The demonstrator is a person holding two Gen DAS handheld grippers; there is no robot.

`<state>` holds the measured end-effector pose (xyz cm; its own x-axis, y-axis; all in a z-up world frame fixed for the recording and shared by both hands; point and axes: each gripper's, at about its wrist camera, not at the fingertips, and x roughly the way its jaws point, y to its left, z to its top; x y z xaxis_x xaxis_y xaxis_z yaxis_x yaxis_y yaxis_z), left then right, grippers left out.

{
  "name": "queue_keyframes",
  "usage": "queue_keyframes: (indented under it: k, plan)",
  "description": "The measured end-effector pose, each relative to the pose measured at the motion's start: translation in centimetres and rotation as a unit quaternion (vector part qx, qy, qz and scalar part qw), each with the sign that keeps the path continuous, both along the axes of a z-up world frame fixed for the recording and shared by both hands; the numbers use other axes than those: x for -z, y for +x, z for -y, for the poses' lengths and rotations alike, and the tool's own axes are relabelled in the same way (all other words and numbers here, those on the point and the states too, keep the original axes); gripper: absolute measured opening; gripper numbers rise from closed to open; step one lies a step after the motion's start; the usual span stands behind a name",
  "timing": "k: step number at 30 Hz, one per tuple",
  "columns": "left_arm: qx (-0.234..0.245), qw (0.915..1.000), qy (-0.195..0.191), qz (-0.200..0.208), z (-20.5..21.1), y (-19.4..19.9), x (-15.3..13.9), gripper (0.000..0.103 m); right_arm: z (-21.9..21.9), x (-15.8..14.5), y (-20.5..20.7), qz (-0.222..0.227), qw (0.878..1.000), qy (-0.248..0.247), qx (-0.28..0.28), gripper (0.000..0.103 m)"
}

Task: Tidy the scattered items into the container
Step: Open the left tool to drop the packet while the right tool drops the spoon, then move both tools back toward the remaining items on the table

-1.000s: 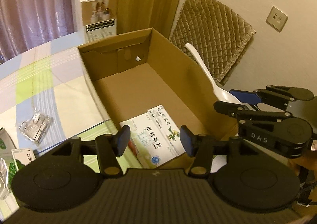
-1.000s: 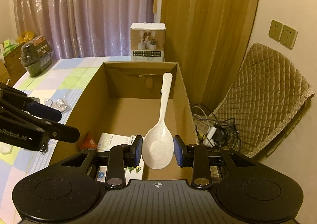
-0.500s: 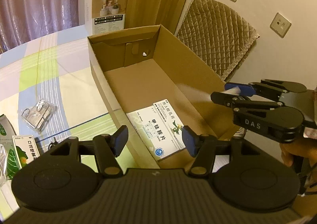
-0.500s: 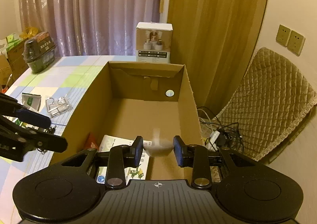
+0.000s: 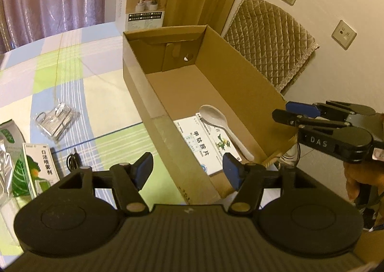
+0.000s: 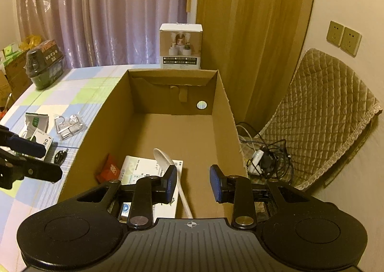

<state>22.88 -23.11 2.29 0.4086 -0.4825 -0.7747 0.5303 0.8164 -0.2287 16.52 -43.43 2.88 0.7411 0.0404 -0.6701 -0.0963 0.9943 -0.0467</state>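
Observation:
The open cardboard box (image 5: pixel 240 75) holds a white medicine box (image 5: pixel 201 149), and a white spoon (image 5: pixel 213 115) lies across it, bowl towards the far end. A red packet (image 6: pixel 109 171) sits beside the medicine box (image 6: pixel 136 168). My right gripper (image 6: pixel 193 183) hovers over the near end of the box (image 6: pixel 223 113), open, with nothing between its pads; the spoon (image 6: pixel 163 156) lies below it. My left gripper (image 5: pixel 188 173) hangs above the box's left wall with its jaws opening and nothing between them. On the tablecloth lie a green-and-white carton (image 5: pixel 36 171) and a clear packet of metal hooks (image 5: pixel 56 119).
A foil pouch (image 5: pixel 4 166) and a small black clip (image 5: pixel 73 161) lie near the carton. A white product box (image 5: pixel 144 5) stands behind the cardboard box. A quilted chair (image 5: pixel 271 39) and tangled cables (image 6: pixel 264 159) are to the right. A dark green container (image 6: pixel 45 63) stands far left.
The right gripper let go of the spoon, which fell into the box onto the medicine box. The left gripper shifted left over the box's wall and its jaws widened.

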Motion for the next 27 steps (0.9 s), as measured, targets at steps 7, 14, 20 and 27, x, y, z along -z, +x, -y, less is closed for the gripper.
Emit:
queue_keyframes:
  k: [7,14,20,27]
  plan:
    - [-0.012,0.9999,-0.004,0.003,-1.6,-1.1,-0.6,0.063,-1.2,-1.3,-1.1,0.012,1.000,0.005,-0.009,0.036]
    - [-0.034,0.9994,-0.001,0.005,-5.1,-3.3,-0.8,0.066,-3.6,-2.9,-2.8,0.026,0.999,0.016,-0.021,0.036]
    - [-0.063,0.9980,0.005,-0.001,-9.6,-6.0,-0.6,0.069,-6.2,-3.9,-4.9,0.042,0.998,0.036,-0.034,0.098]
    - [-0.116,0.9932,0.012,-0.004,-15.9,-9.0,-0.4,0.072,-10.8,-4.3,-6.9,0.037,0.995,0.045,-0.077,0.098]
